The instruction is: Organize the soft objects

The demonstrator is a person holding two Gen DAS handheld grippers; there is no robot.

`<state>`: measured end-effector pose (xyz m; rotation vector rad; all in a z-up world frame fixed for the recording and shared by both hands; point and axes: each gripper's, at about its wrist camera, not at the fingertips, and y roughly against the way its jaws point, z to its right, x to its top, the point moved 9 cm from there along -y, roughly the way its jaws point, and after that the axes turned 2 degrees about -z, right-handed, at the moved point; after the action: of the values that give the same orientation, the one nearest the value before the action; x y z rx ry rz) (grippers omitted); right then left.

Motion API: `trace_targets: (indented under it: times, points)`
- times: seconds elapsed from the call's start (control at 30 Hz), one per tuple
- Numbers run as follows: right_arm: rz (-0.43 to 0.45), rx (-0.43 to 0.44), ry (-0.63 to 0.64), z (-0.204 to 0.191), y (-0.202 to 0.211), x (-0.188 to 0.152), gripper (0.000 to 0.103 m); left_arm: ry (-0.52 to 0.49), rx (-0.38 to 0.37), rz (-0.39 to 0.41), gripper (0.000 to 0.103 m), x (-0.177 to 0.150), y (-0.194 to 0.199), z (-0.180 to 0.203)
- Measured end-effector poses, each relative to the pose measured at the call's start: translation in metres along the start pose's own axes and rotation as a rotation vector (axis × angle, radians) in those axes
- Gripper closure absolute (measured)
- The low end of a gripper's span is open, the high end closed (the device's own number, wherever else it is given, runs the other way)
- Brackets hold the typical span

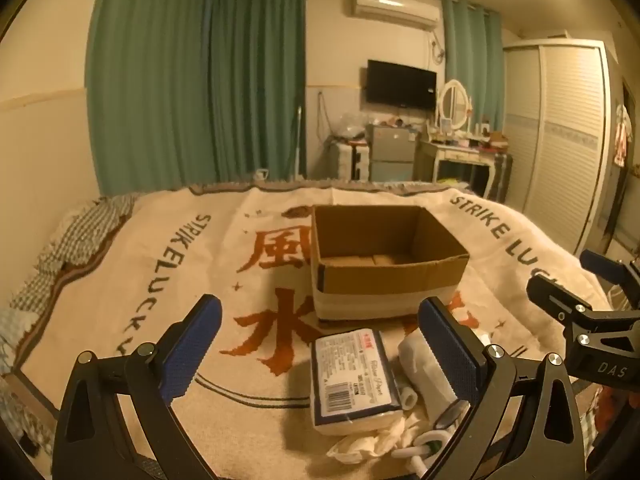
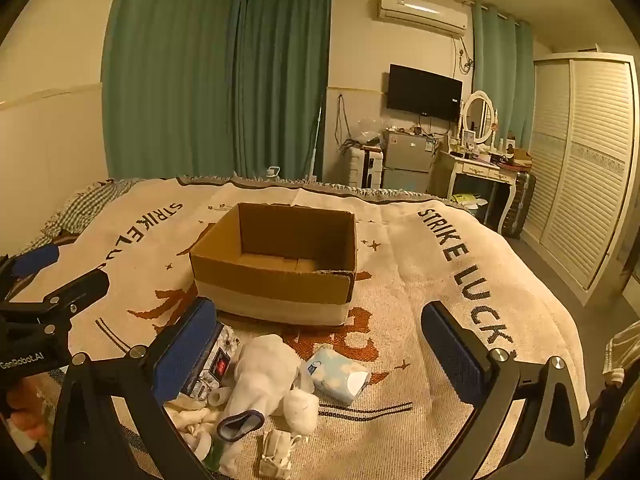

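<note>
An open, empty cardboard box (image 1: 388, 276) (image 2: 272, 280) stands on the bed blanket. In front of it lies a heap of soft things. The left wrist view shows a wrapped tissue pack (image 1: 354, 376), a white sock (image 1: 424, 364) and crumpled white cloth (image 1: 372, 440). The right wrist view shows the white sock (image 2: 264, 376), a light blue tissue pack (image 2: 340, 374), the flower-print pack (image 2: 212, 360), a small rolled sock (image 2: 302, 404) and a folded mask (image 2: 276, 456). My left gripper (image 1: 320, 312) (image 2: 60, 276) hovers open over the heap's left side. My right gripper (image 2: 320, 314) (image 1: 580, 280) is open beside it, holding nothing.
The cream blanket (image 2: 460, 280) with dark lettering covers the bed; checked cloth (image 1: 76, 240) lies at its left edge. Beyond the bed are green curtains, a small fridge (image 2: 408, 160), a dressing table (image 2: 480, 168) and a louvred wardrobe (image 2: 580, 160). A hand (image 2: 24, 404) shows at lower left.
</note>
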<state>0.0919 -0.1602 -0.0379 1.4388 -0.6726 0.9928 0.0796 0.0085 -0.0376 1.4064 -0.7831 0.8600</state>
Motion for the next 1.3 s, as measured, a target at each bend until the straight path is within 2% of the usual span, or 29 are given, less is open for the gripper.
trace_targets:
  times: [1.3]
  points:
    - [-0.01,-0.002,-0.005,0.0013,-0.0024,-0.0008,0.0,-0.015,0.008,0.001,0.003,-0.0017,-0.0022,0.0049]
